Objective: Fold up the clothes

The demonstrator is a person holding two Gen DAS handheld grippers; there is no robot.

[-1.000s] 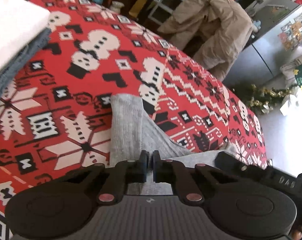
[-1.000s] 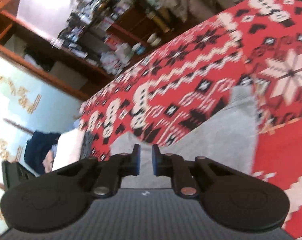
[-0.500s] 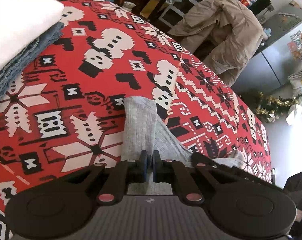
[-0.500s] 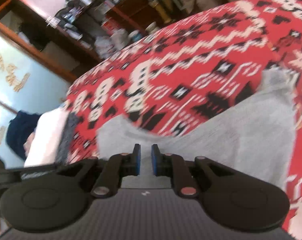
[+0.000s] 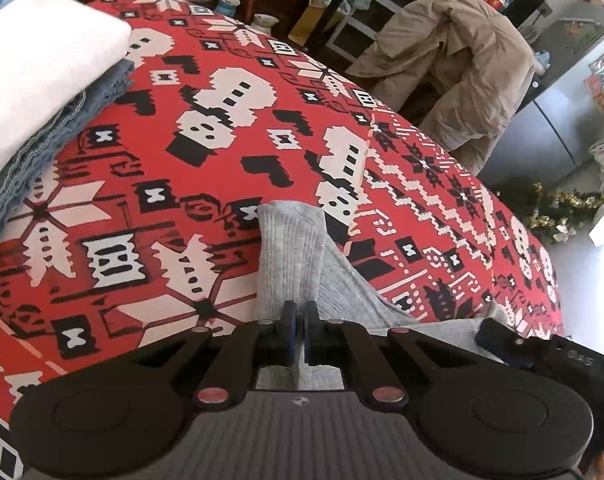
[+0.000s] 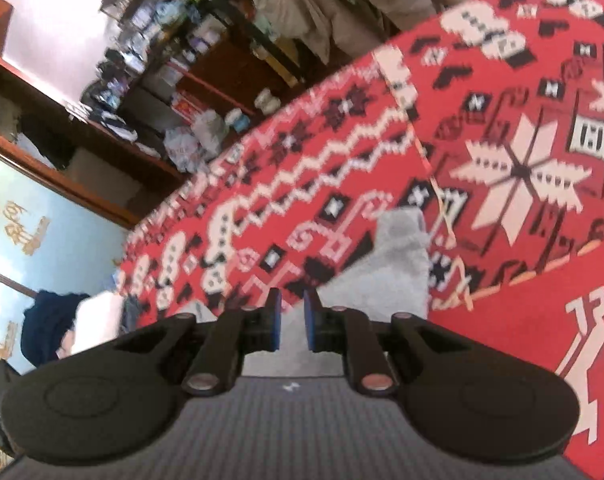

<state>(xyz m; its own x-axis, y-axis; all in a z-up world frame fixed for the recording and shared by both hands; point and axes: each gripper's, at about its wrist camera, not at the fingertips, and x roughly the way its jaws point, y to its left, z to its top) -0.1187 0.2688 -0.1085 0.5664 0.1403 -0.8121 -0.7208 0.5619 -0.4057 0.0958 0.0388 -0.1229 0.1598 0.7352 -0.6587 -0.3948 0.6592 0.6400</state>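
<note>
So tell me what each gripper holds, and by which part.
Left gripper pinches the grey garment at its near edge. Right gripper: cannot tell.

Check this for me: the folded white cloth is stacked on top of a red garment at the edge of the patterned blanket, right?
Not quite. In the left wrist view the folded white cloth sits on a blue denim garment, not a red one. Red is the patterned blanket underneath.

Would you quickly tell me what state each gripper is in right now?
Left gripper: shut on the grey garment.
Right gripper: narrow gap between the jaws; grip cannot be told.
</note>
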